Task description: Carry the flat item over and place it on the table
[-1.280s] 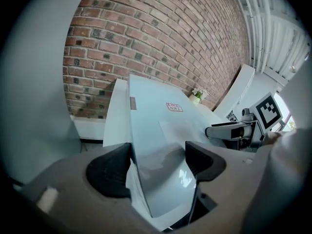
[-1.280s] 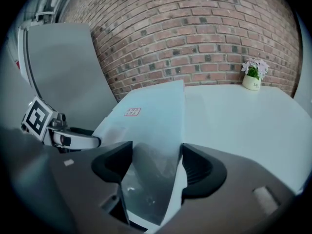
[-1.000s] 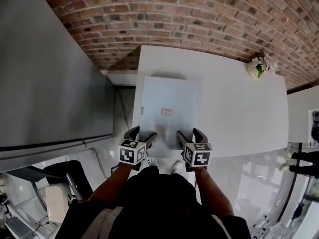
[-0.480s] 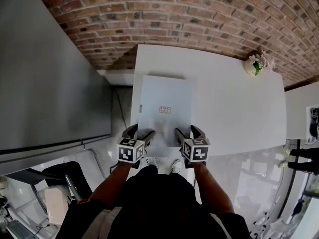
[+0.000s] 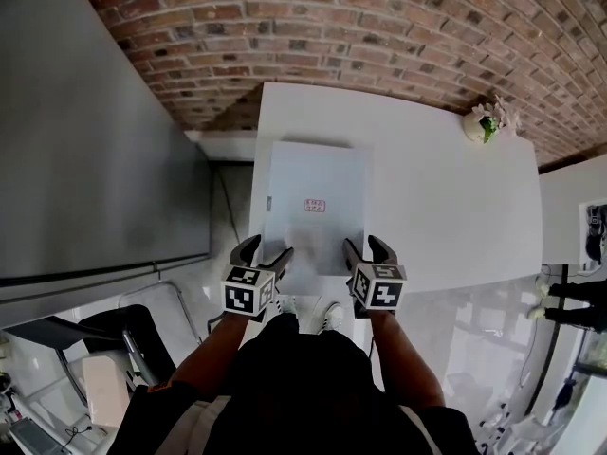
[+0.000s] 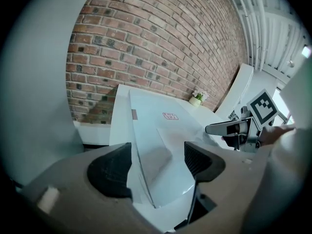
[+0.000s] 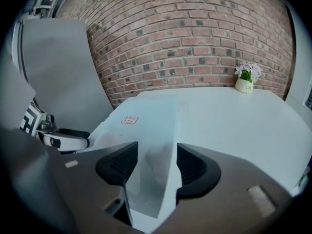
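Note:
A flat white board (image 5: 313,207) with a small red label lies on the white table (image 5: 446,188), its near edge at the table's front. My left gripper (image 5: 264,252) straddles the board's near left corner (image 6: 161,130). It is open, with a gap showing beside one pad. My right gripper (image 5: 367,247) straddles the near right corner (image 7: 151,130). Its jaws have just been closing with the corner between them, and the pads stand close beside the board without visibly pressing on it.
A small white pot of flowers (image 5: 486,121) stands at the table's far right corner. A brick wall (image 5: 332,27) runs behind the table, and a large grey panel (image 5: 85,140) fills the left. Glossy floor lies below the table's front edge.
Both grippers have stayed at the board's near edge, drawing back only slightly. The right gripper's jaws stand a little narrower. The board has not moved on the table.

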